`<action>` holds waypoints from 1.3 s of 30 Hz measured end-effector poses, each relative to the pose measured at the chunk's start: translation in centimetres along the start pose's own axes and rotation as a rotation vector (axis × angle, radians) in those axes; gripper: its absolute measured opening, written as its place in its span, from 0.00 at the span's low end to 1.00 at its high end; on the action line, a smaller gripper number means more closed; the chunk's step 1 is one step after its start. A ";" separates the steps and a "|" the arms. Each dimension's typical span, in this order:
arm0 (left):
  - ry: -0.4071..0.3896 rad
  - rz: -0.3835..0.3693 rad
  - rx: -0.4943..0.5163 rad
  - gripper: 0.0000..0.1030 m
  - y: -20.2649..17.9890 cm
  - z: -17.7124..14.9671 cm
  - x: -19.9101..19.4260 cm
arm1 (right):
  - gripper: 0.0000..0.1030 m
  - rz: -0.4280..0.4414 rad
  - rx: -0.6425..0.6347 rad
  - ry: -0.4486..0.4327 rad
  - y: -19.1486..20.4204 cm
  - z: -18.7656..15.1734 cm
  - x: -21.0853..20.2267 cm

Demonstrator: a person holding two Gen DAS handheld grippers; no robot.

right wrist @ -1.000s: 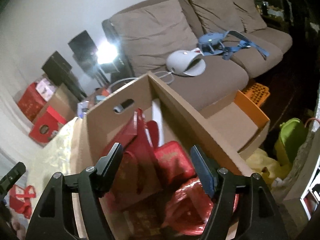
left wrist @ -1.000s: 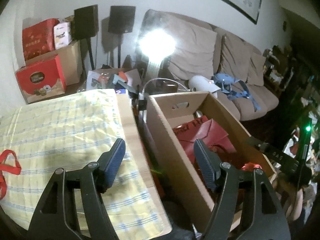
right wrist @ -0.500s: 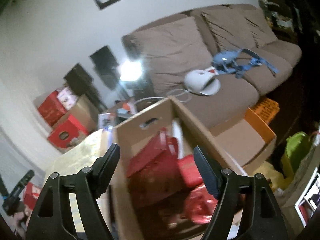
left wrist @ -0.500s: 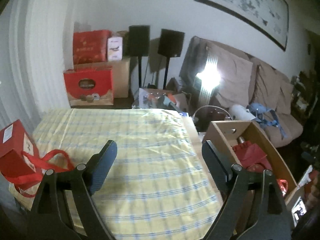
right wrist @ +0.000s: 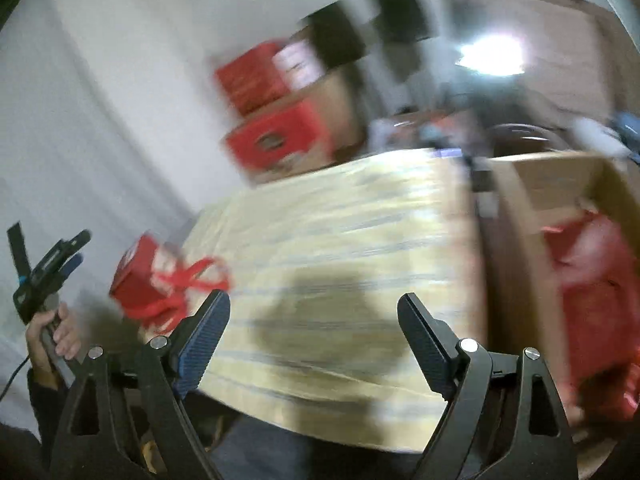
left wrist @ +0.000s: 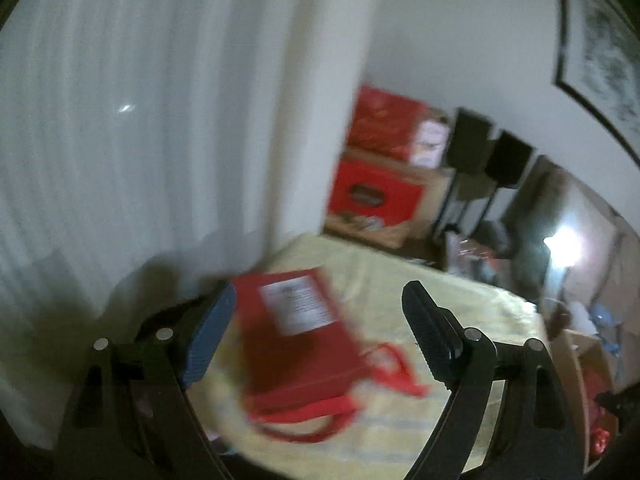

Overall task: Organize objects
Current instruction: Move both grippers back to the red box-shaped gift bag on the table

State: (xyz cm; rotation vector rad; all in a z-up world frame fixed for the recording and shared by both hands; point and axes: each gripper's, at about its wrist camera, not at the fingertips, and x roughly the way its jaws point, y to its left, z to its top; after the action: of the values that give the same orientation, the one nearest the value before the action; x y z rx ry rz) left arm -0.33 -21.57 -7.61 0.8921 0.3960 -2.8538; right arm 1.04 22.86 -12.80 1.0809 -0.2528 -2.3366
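A red gift box (left wrist: 296, 344) with a white label and red ribbon handles lies on the table's yellow checked cloth (left wrist: 460, 292), near the white curtain. My left gripper (left wrist: 318, 292) hovers over it, open, its pads apart from the box. In the right wrist view the same red gift box (right wrist: 140, 276) sits at the table's left end, with the left gripper (right wrist: 52, 264) held in a hand (right wrist: 56, 332) beside it. My right gripper (right wrist: 314, 298) is over the cloth (right wrist: 340, 220); its jaws are opening with nothing between them. The picture is motion-blurred.
An open cardboard box (right wrist: 552, 172) holding red bags (right wrist: 592, 280) stands right of the table. Red cartons (left wrist: 376, 196) are stacked against the far wall beside two black speakers (left wrist: 472, 140). A white curtain (left wrist: 120, 120) hangs at the left. A bright lamp (left wrist: 564, 248) glares.
Both views have swung left, away from the cardboard box and towards the table. The red gift box now shows between the left fingers. Both pairs of jaws stand wider.
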 end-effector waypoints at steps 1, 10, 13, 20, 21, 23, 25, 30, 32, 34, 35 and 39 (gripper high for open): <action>0.023 -0.024 0.009 0.81 0.8 -0.5 0.3 | 0.85 0.020 -0.036 0.013 1.5 -0.1 1.3; 0.138 -0.235 0.360 0.82 -3.8 -5.8 2.3 | 0.85 0.005 -0.402 0.190 15.7 -2.1 18.0; 0.170 -0.247 0.308 0.82 -2.9 -8.7 3.7 | 0.84 -0.079 -0.466 0.196 17.1 -2.7 21.7; 0.125 -0.113 0.312 0.77 -2.7 -13.5 6.9 | 0.12 -0.103 -0.412 0.176 15.4 -2.6 24.0; 0.120 -0.088 0.312 0.69 -2.8 -13.8 7.6 | 0.11 -0.080 -0.371 0.167 14.9 -2.5 23.6; 0.132 -0.063 0.296 0.43 -2.6 -14.1 8.8 | 0.09 -0.075 -0.346 0.131 14.6 -2.2 22.5; 0.177 -0.070 0.269 0.09 -2.1 -14.4 10.0 | 0.08 -0.130 -0.367 0.081 14.6 -2.1 21.3; 0.208 -0.043 0.170 0.00 1.6 -14.0 10.4 | 0.06 -0.202 -0.380 -0.009 14.4 -1.1 18.6; 0.191 -0.006 0.176 0.00 3.2 -13.6 10.0 | 0.07 -0.246 -0.381 -0.043 13.8 -0.5 17.4; 0.179 0.042 0.195 0.00 4.7 -13.5 9.6 | 0.07 -0.232 -0.356 -0.053 13.1 0.1 16.4; 0.174 0.056 0.195 0.00 5.1 -13.2 9.7 | 0.07 -0.246 -0.344 -0.063 12.8 0.2 16.0; 0.146 0.103 0.184 0.00 7.6 -12.6 8.5 | 0.07 -0.281 -0.303 -0.087 11.4 0.4 14.4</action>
State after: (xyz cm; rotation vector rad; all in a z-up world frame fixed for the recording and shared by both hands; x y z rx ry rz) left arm 0.99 -25.58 -24.01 1.1224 0.0983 -2.7726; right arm -2.27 5.40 -17.52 0.9136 0.2315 -2.5647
